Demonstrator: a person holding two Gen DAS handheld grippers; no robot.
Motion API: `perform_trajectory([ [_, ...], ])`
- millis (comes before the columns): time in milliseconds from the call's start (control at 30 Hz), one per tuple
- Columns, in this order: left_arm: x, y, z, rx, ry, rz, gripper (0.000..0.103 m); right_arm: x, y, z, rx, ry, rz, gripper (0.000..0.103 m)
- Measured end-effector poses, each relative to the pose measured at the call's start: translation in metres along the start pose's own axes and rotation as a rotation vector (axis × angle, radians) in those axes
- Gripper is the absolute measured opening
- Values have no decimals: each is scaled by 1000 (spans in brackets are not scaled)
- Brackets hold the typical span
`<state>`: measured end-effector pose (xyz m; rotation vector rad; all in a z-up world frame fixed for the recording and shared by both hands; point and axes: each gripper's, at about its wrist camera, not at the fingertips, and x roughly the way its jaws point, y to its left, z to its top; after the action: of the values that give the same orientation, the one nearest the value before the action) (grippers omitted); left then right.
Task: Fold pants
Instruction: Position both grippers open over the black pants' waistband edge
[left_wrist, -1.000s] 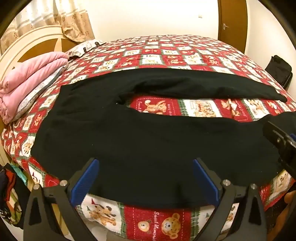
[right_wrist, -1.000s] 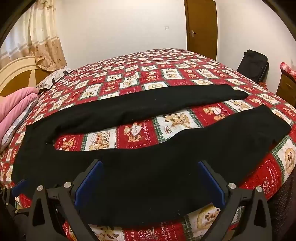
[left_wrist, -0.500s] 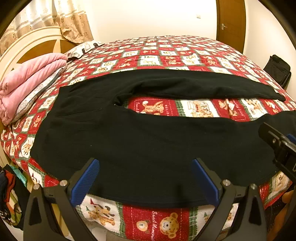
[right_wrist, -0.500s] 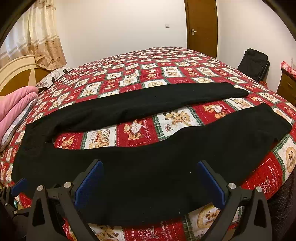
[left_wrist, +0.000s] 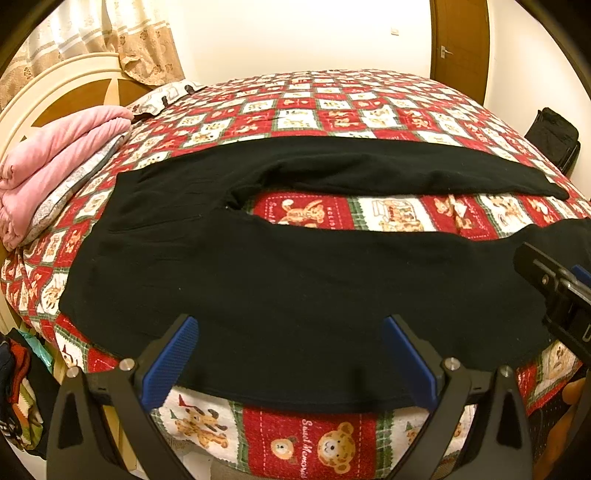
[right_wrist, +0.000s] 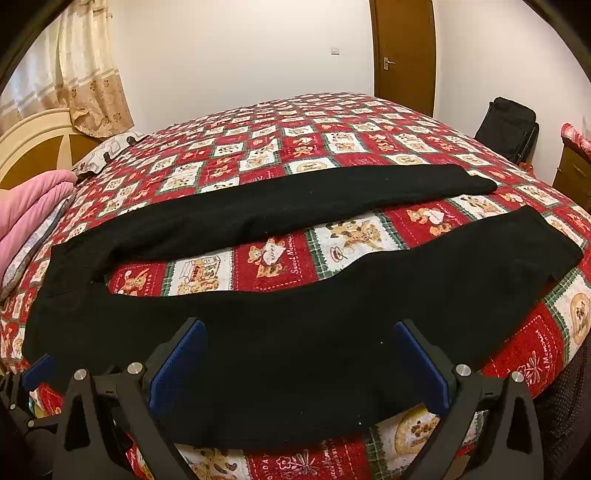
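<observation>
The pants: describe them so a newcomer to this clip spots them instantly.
Start at the bed with the red teddy-bear quilt. Spread flat across its near half lie the pants, waist toward the headboard, legs parted in a V. They are plain black, unlike the folded pink blanket beside them.

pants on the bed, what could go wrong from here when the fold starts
The near leg lies right along the bed edge, so a loose grab could drag it off. Both grippers, left and right, are open over one leg only; lifting it unevenly may wrinkle it or miss the far leg.
</observation>
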<state>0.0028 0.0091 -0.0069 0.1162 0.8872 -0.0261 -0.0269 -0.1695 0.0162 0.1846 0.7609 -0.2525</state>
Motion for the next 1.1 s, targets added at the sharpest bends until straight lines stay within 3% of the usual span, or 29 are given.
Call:
perform_trajectory([
  [1100,2,1,-2,3,10,2,102,2,4,-3,-5,8,3,102],
])
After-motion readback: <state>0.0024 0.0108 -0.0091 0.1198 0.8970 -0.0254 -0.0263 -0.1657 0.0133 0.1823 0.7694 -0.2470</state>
